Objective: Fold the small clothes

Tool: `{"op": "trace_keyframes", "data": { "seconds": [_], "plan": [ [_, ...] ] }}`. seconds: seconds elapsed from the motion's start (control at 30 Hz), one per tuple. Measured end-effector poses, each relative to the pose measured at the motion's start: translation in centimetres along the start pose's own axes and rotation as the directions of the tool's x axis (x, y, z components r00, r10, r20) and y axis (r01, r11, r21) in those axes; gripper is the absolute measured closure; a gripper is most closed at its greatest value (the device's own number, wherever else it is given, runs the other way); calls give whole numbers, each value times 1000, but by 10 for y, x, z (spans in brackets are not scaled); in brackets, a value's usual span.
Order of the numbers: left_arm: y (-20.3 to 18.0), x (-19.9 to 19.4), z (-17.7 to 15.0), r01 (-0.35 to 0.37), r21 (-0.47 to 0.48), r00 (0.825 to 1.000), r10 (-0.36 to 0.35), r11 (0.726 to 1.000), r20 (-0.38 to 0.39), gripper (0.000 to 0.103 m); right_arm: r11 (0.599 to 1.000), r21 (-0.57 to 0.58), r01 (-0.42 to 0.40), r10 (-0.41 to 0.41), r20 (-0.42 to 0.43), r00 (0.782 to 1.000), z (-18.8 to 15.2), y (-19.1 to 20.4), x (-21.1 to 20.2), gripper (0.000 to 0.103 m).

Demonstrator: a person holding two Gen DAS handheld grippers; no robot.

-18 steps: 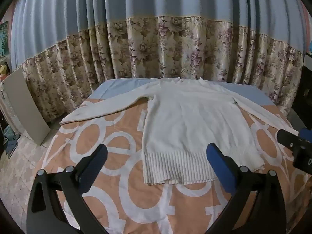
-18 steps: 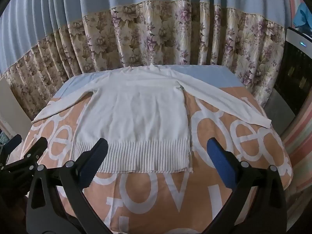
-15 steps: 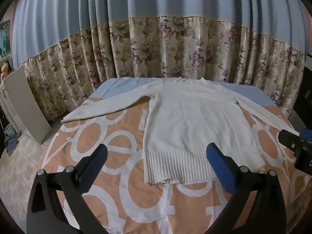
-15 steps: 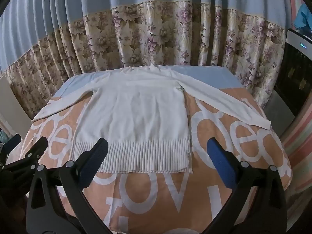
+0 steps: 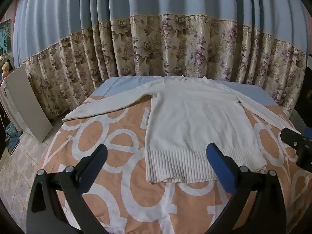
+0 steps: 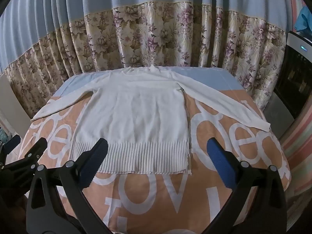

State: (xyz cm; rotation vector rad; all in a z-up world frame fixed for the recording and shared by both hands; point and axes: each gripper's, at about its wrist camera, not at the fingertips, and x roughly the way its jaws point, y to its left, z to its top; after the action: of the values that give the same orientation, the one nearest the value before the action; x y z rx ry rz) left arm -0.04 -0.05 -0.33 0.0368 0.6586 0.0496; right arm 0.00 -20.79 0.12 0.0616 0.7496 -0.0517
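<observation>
A white long-sleeved knit sweater (image 5: 197, 122) lies flat and spread out on the table, sleeves out to both sides, ribbed hem toward me; it also shows in the right wrist view (image 6: 134, 113). My left gripper (image 5: 156, 156) is open and empty, held above the near edge by the hem's left corner. My right gripper (image 6: 156, 150) is open and empty, above the hem's right part. The right gripper's tip shows at the right edge of the left wrist view (image 5: 296, 142), and the left gripper shows at the left edge of the right wrist view (image 6: 25, 159).
The table carries an orange cloth with white letters (image 6: 152, 193) and a blue strip at the back (image 5: 124, 83). A blue and floral curtain (image 5: 175, 44) hangs behind. A grey board (image 5: 29, 101) leans at left on the tiled floor. A dark appliance (image 6: 294, 74) stands at right.
Both grippers have drifted very slightly; the sweater has not moved and both grippers remain open.
</observation>
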Motion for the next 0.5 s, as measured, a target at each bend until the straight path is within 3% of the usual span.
{"op": "trace_keyframes", "data": {
  "seconds": [0.5],
  "plan": [
    [-3,2,2,-6,2,1000,6,1000,0,2,1000,-5,1,-1,4,1000,1,1,0,3]
  ]
}}
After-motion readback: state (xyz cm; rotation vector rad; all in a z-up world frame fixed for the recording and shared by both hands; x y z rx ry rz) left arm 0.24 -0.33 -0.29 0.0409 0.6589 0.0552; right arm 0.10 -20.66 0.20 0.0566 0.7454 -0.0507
